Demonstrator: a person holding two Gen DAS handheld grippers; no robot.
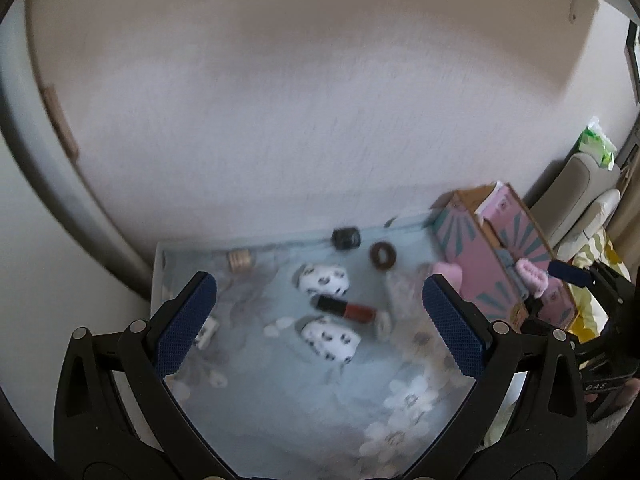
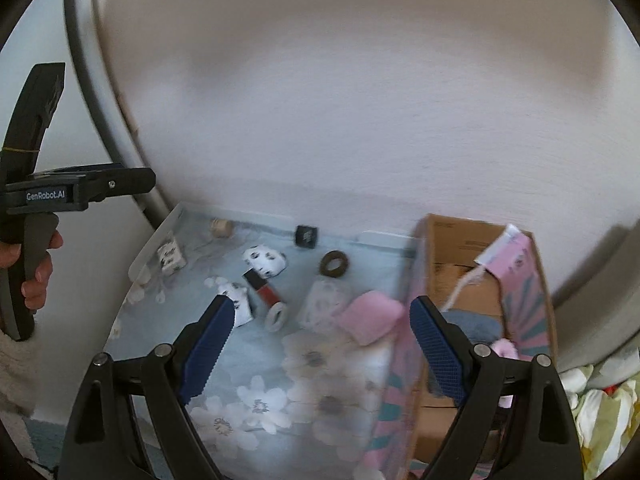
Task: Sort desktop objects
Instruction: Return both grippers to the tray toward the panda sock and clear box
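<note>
Left gripper [image 1: 320, 320]: wide, empty.
Right gripper [image 2: 322, 344]: wide, empty.
Lipstick [image 1: 346, 307]: between left fingers; probably light, rigid, slippery; grasp mid-barrel.

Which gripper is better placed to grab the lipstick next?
Left, likely. The left gripper is open with the lipstick framed between its fingers; the right gripper hangs open nearer the box.

My right gripper [image 2: 322, 344] hangs with jaws spread wide and empty above the flowered bench [image 2: 280, 392]. A pink pouch [image 2: 370, 316] lies just beside the cardboard box [image 2: 480, 300]; a lipstick [image 2: 264, 286] lies further left.
</note>
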